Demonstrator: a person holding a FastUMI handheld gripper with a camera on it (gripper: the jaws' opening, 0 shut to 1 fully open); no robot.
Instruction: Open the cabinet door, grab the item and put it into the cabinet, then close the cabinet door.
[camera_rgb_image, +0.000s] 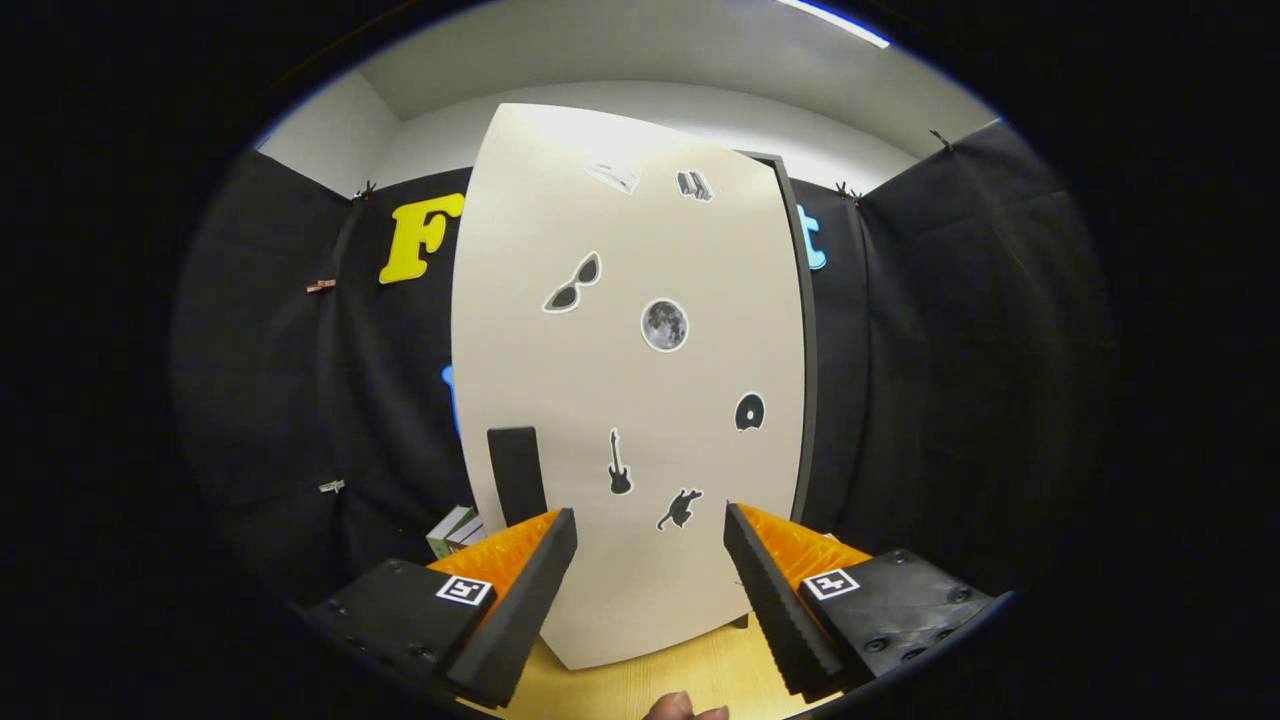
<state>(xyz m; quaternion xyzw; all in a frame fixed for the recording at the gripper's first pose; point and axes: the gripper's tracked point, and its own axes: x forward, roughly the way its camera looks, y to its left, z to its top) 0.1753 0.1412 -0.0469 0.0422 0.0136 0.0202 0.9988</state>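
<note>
Claw (650, 560) spread wide, nothing between its fingers (520, 600), pointed straight at the cabinet door (620, 400). Door pale and shut, standing upright on the wooden worktop (690, 675), filling the space ahead of and between the fingers. Dark frame edge of the cabinet (806, 350) visible along the door's right side. Black handle (516, 473) low on the door's left side, just above the left finger. Stickers scattered over the door: sunglasses (572, 284), a moon (664, 325), a guitar (619, 464), a small running animal (680, 509), a disc (749, 412), and two more near the top, too small to make out. Item (455, 530), a small green and white box-like thing, sitting left of the door, just beyond the left finger and partly hidden by it; exact kind cannot be told. Fingertips of a hand (685, 709) showing at the near edge of the worktop, below the gap between the fingers. Black cloth wall (950, 400) around the cabinet on both sides, with clips (321, 286) pinned on the left.
</note>
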